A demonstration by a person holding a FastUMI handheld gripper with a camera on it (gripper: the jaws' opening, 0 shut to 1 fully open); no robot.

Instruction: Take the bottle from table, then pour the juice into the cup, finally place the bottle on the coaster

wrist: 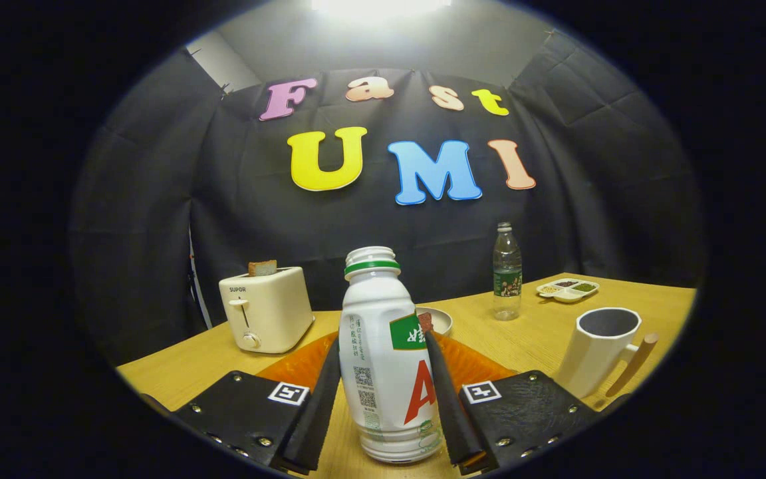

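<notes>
A white juice bottle (383, 372) with a green neck ring and no cap stands upright between my fingers. My gripper (383, 336) is shut on it, one finger pressing each side of its body. I cannot tell whether its base rests on the table. An orange coaster (296, 366) lies on the table just behind the bottle, partly hidden by it and by the fingers. The white cup (599, 349) with a wooden handle stands to the right of the right finger, its mouth up.
On the wooden table (522, 339), a cream toaster (266, 309) with a bread slice (262, 268) stands beyond the left finger. A small bowl (439, 319) sits behind the bottle. Farther right are a clear water bottle (507, 273) and a divided snack dish (568, 289).
</notes>
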